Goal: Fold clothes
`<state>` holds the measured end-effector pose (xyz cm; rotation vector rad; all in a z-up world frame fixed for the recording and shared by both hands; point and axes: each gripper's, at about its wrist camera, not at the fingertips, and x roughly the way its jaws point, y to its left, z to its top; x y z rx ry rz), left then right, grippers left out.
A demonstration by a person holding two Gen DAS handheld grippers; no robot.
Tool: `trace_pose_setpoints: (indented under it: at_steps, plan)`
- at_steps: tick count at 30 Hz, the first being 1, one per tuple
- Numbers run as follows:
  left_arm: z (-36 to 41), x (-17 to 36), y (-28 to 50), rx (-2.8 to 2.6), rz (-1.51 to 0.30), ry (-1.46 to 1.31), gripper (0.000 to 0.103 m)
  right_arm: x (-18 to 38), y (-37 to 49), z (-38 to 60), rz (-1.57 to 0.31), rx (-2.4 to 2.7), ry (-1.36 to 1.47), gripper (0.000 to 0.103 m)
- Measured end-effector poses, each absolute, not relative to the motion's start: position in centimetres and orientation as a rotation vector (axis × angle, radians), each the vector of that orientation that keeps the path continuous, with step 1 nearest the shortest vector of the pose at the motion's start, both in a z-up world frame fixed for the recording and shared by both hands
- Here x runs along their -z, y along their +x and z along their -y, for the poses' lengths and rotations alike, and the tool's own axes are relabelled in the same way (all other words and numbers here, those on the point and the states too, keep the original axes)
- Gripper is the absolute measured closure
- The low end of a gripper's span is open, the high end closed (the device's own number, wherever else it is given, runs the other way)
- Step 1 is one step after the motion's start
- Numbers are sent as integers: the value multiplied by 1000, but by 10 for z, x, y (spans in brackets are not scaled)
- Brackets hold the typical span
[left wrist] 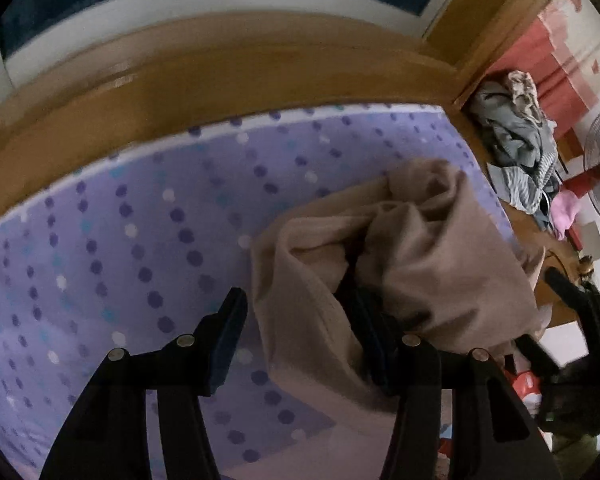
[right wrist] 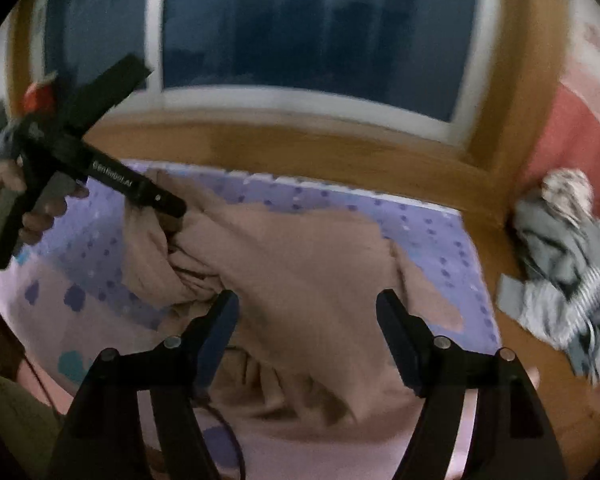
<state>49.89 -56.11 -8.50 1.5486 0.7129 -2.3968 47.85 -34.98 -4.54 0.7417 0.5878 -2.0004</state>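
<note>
Tan garment (right wrist: 300, 280) lies bunched on the dotted bed sheet (left wrist: 100, 240). My right claw (right wrist: 306, 320) is spread wide over it, gripping nothing. Left claw (left wrist: 296, 320) is apart too, w/ a fold draped over one finger. Risk: cloth snags on that finger & drags as I pull away, wrecking the fold.

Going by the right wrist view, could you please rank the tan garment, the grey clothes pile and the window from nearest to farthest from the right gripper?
From the right gripper:
1. Tan garment, directly beneath the fingers.
2. Grey clothes pile, off to the right.
3. Window, beyond the bed.
</note>
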Motion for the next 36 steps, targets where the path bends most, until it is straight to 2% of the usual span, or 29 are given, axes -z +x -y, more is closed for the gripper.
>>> trace_pose_setpoints:
  at_steps: [3,4,5,6,7,8,9,11,17,22,26,29,33,36]
  plan:
    - [561,109,496,2350,-840,1590,48,63,467,365,-577,1962,830,31]
    - [560,115,497,2344,-884,1586,51,69,463,370,-571,1950,861,31]
    - [561,118,500,2346,-923,1560,70,75,459,375,-565,1939,892,34]
    - [562,119,505,2349,-960,1528,82,80,455,379,-559,1927,923,44]
    - [565,119,509,2347,-983,1499,88,81,453,380,-538,1920,946,51]
    - [568,116,516,2347,-1001,1461,88,80,452,379,-511,1915,965,67]
    - [573,109,524,2354,-1017,1408,90,75,453,378,-485,1922,966,77]
    - [583,87,545,2382,-1003,1298,93,60,457,375,-431,1949,938,84]
    - [614,2,625,2425,-872,952,93,-17,486,374,-243,2001,720,87]
    - [649,-55,692,2388,-837,665,93,-63,510,403,-262,2061,531,90]
    - [667,-70,715,2329,-744,608,93,-78,507,421,-348,2220,446,99]
    - [681,-73,725,2290,-712,601,93,-90,488,422,-352,2305,421,99]
    - [697,-52,731,2201,-720,653,93,-80,456,431,-392,2300,513,99]
    - [710,-28,745,2134,-780,694,93,-47,435,439,-370,2172,717,96]
